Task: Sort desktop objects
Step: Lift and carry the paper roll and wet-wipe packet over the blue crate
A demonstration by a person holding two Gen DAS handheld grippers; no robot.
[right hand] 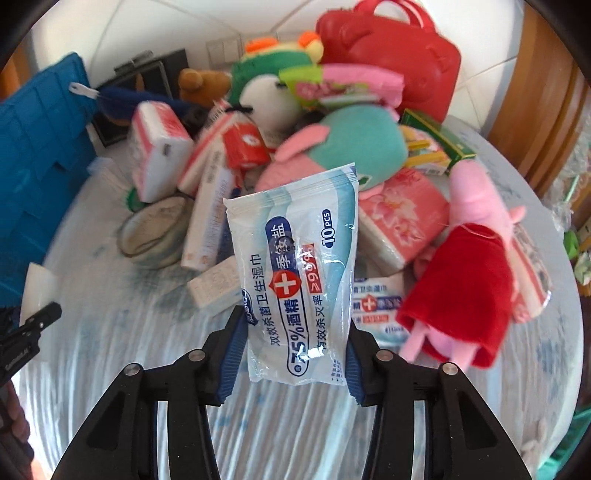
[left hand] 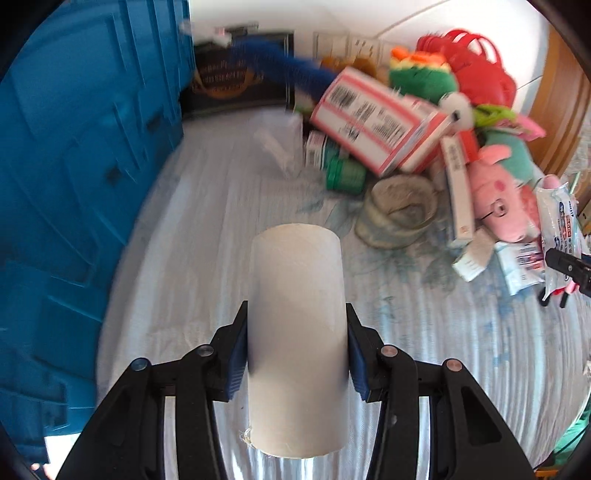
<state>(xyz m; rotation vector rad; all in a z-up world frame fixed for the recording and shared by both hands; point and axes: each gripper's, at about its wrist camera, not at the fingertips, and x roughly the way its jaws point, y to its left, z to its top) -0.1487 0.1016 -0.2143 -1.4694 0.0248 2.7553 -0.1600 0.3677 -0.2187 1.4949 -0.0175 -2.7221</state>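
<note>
white paper roll in left tongs, one wipes pack in right tongs

A pale blue striped, floral-printed cloth covers the round table, a white wall behind and brown wooden trim to the right.

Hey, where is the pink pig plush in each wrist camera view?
Left wrist: pink pig plush, right of centre, at the pile's right edge beside the grey bowl.
Right wrist: pink pig plush in its red dress, right of the held wipes packet.
Shared landmark: red bag, pile's far end.
</note>
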